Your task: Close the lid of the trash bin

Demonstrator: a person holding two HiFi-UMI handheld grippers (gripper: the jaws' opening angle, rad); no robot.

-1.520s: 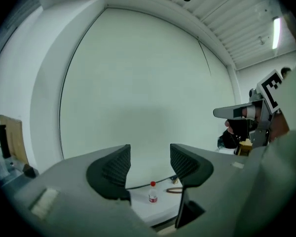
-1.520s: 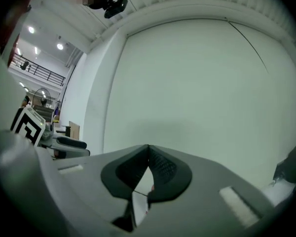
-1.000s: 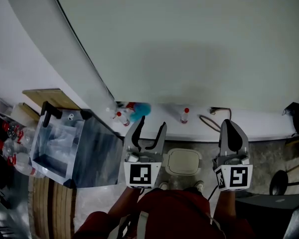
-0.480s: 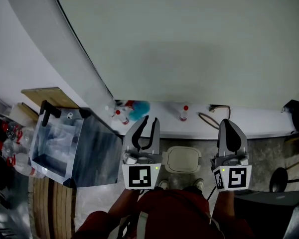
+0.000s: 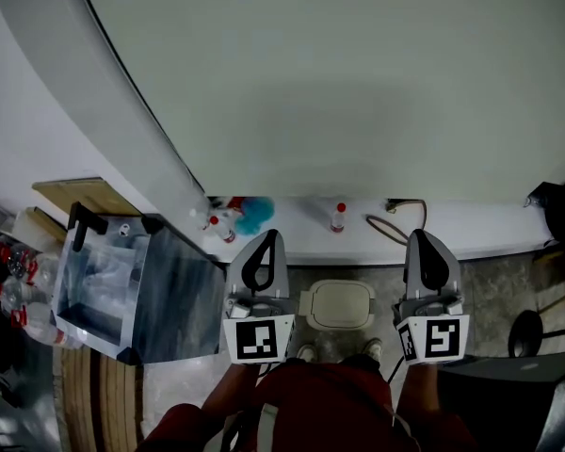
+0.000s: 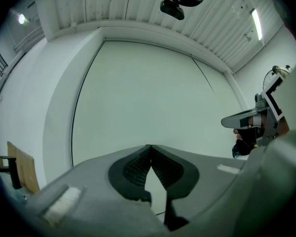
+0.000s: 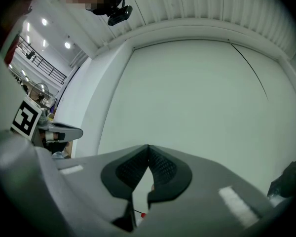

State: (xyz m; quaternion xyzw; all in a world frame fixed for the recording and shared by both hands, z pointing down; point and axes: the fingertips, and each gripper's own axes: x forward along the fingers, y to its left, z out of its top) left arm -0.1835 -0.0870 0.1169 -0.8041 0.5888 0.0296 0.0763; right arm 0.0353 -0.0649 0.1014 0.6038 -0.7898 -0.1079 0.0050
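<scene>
The trash bin (image 5: 339,306) stands on the floor (image 5: 494,290), just ahead of the person's shoes (image 5: 308,351) and close to the foot of the wall. Its pale lid (image 5: 341,301) lies flat across the top with no gap that I can make out from above, so the closing looks done. If anything is left, it is probably only a check that the lid is seated.

Neither tool touches the bin. The left gripper (image 5: 271,235) is held to the bin's left and the right gripper (image 5: 424,234) to its right, both aimed at the wall. The left fingers (image 6: 133,169) are pressed together with nothing between them. The right fingers (image 7: 163,169) also meet at their tips, empty.

Just beyond the bin a white ledge (image 5: 471,238) runs along the base of the wall. A red-capped bottle (image 5: 338,217) stands on it almost straight behind the bin. Further left are some spray bottles (image 5: 221,226) and a blue object (image 5: 254,213) too blurred to name. A looped cable (image 5: 388,224) lies on the ledge behind and right of the bin.

Well to the bin's left sits a clear plastic crate (image 5: 108,281), with a wooden board (image 5: 75,194) behind it. No table or counter shows. A broad, bare pale wall (image 5: 339,83) fills the rest. Dark objects at the far right edge are too dim to identify.
</scene>
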